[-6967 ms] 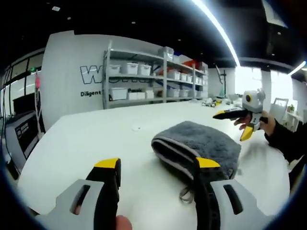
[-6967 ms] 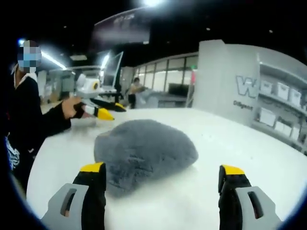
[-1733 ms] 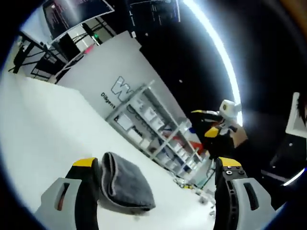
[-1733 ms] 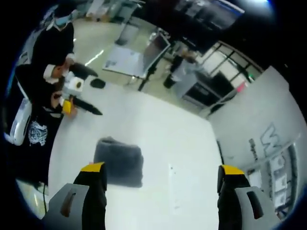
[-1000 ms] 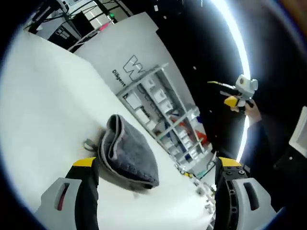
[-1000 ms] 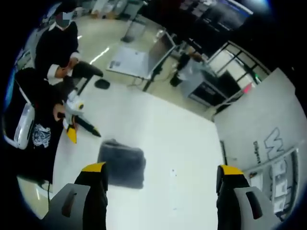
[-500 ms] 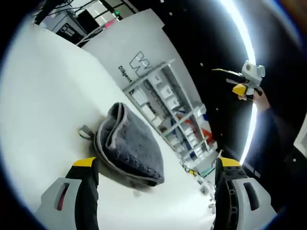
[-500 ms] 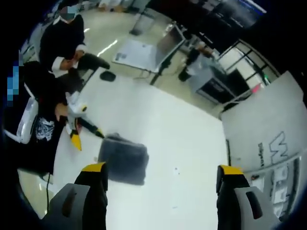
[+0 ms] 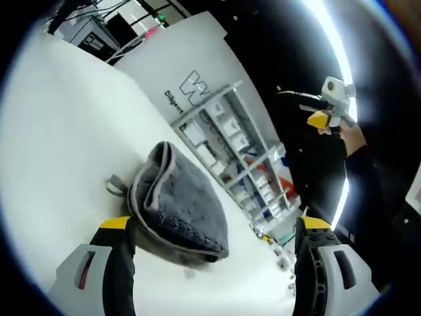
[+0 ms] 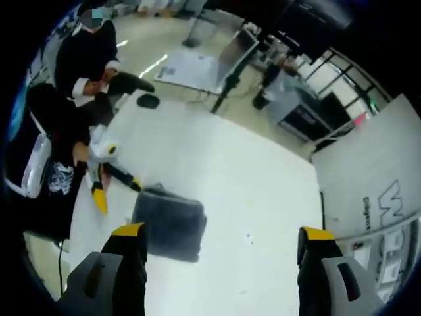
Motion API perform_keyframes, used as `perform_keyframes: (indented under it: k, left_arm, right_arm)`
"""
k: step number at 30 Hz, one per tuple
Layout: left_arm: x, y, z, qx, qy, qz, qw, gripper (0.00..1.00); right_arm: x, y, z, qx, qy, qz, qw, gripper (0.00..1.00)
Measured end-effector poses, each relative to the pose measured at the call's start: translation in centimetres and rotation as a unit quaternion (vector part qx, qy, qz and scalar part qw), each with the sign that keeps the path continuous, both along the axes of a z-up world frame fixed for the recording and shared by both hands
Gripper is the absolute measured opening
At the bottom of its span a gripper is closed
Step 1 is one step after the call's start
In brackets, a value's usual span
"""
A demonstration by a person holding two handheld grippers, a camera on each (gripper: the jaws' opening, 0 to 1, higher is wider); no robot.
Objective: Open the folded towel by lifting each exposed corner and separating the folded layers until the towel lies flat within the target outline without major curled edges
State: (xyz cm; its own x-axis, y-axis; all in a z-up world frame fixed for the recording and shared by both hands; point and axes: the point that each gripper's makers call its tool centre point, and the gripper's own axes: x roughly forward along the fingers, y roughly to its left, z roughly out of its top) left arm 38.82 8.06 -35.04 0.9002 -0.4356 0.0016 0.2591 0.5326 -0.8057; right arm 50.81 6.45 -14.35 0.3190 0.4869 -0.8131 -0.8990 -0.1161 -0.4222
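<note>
While folded, towel — plush grey, domed — on smooth table.

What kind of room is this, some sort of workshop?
Probably a lab or open workspace, not a home: metal shelving stocked with storage bins, a large white worktable holding only a gray towel, and a printed wall panel.

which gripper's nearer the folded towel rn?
Left. The left gripper hovers open right beside the folded towel. The right gripper is held open, high above it.
</note>
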Motion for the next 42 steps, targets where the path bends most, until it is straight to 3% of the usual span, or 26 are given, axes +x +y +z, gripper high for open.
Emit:
perform_keyframes:
  k: [18,30,35,37,39,42]
  left_arm:
    - [0.1,0.0,1.0,0.005,-0.027,-0.002,0.9996,0.9]
    - [1.4,1.5,-0.3,0.029,-0.015,0.03,0.999,0.62]
    - [1.7,1.8,-0.4,0.028,-0.011,0.036,0.9989,0.57]
    - [1.9,2.0,-1.3,0.056,-0.001,0.037,0.9978,0.55]
    - [2.0,1.9,-1.4,0.054,0.0,0.035,0.9979,0.54]
    - [2.1,2.3,-1.3,0.051,0.006,0.038,0.998,0.51]
  right_arm:
    - [-0.1,0.2,-1.0,-0.019,0.005,0.004,0.9998,0.94]
    - [0.2,0.5,-2.3,-0.033,0.012,0.008,0.9994,0.91]
    - [0.6,0.6,-3.4,-0.041,0.02,0.009,0.9989,0.88]
    - [0.5,0.9,-4.0,-0.04,0.028,0.018,0.9986,0.86]
    - [0.6,1.6,-5.3,-0.03,0.051,0.019,0.998,0.85]
    - [1.5,0.8,-8.4,-0.072,0.064,0.014,0.9952,0.82]
